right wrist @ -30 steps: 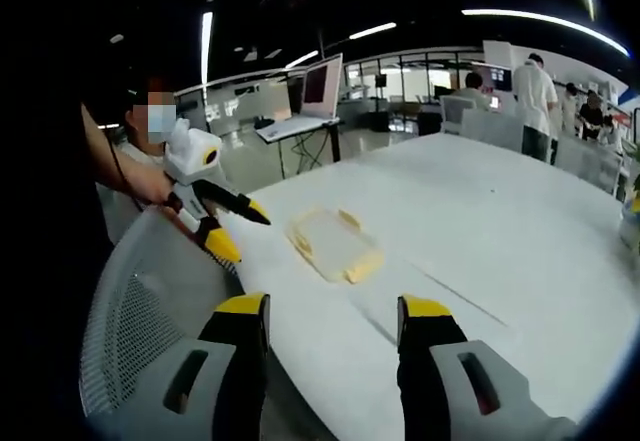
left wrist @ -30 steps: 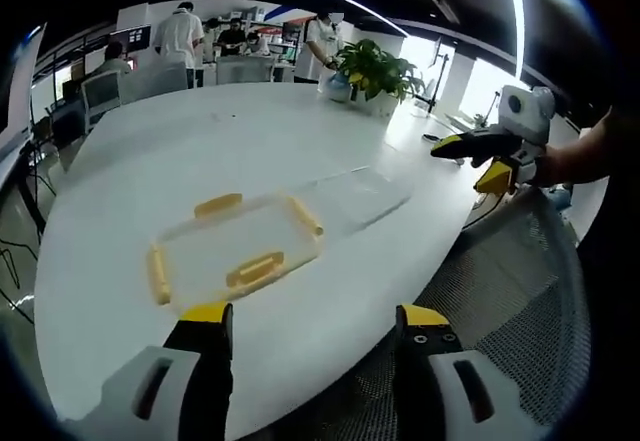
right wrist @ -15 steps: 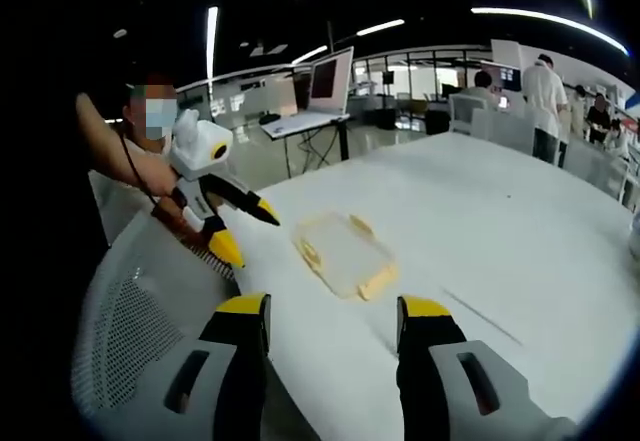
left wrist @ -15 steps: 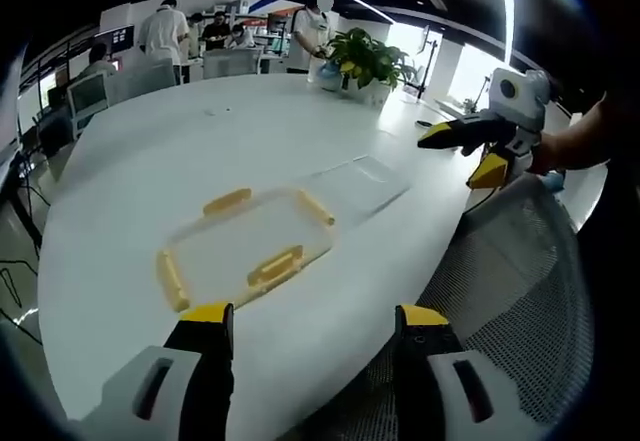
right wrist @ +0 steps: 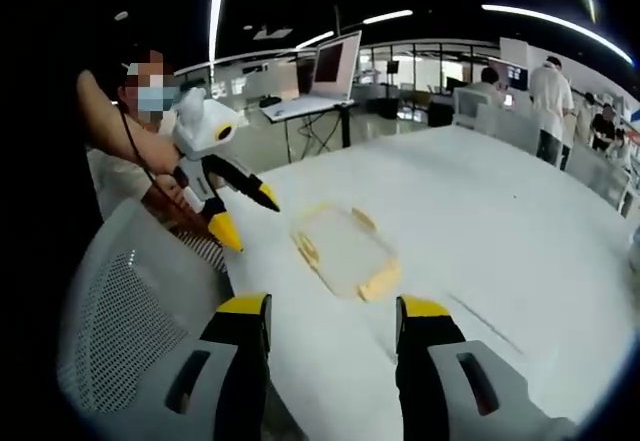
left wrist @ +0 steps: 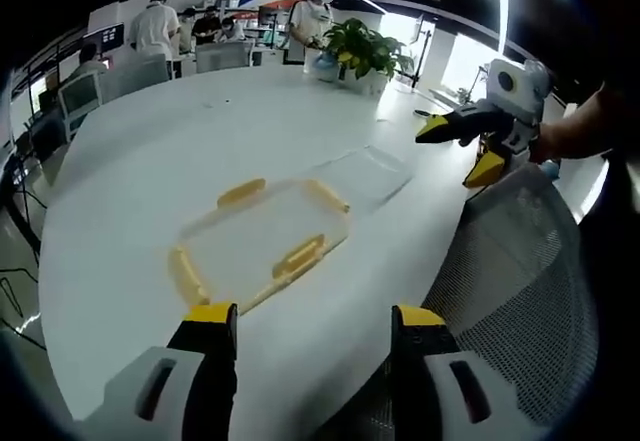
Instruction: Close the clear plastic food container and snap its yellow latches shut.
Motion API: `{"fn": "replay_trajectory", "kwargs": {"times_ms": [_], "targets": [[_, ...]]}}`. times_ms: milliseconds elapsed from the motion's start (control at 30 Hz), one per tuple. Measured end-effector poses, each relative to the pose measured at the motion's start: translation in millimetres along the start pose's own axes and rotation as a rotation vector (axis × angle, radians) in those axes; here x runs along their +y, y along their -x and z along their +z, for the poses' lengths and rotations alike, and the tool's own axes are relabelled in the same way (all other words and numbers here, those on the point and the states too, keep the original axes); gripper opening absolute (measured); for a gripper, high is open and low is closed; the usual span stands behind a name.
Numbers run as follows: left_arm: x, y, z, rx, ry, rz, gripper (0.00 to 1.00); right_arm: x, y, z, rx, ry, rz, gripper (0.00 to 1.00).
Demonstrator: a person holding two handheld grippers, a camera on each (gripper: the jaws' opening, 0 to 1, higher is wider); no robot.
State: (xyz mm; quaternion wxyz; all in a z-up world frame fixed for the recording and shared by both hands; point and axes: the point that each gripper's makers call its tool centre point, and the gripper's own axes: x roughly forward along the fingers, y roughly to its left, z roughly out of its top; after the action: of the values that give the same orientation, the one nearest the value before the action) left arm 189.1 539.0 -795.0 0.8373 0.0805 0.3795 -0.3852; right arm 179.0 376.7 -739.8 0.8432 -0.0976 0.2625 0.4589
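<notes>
**Presently: both grippers released above the surface, container parts lying apart**

Left gripper view: the left gripper (left wrist: 305, 323) rises at 6 o'clock, jaws spread, holding nothing. Just past its tips, on the white surface (left wrist: 150, 151), lies a clear lid (left wrist: 262, 243) with yellow latches (left wrist: 300, 257) on its four sides. Next to it toward 1 o'clock sits the clear container (left wrist: 362, 172), latchless, its near edge beside or touching the lid; cannot tell which. At 2 o'clock the right gripper (left wrist: 465, 146) is in the air over the surface's edge, jaws parted, held by a hand (left wrist: 565, 136). A grey mesh chair back (left wrist: 510, 281) takes up 4 o'clock. A potted plant (left wrist: 362, 56) stands at the far end near 12 o'clock, people behind it.

Right gripper view: the right gripper (right wrist: 330, 316) at 6 o'clock, jaws spread, empty. The lid (right wrist: 343, 249) lies ahead near centre. The left gripper (right wrist: 243, 213) hangs at 10 o'clock, just beside the lid, jaws parted. An open laptop (right wrist: 325, 76) stands on a far desk at 12 o'clock.
</notes>
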Motion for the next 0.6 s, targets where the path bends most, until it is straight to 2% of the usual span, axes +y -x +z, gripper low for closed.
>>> {"fn": "replay_trajectory", "kwargs": {"times_ms": [600], "targets": [[22.1,-4.5,-4.0,0.062,-0.049,-0.037,0.61,-7.0,-26.8,-1.8,0.067,0.009,-0.001,0.46]]}}
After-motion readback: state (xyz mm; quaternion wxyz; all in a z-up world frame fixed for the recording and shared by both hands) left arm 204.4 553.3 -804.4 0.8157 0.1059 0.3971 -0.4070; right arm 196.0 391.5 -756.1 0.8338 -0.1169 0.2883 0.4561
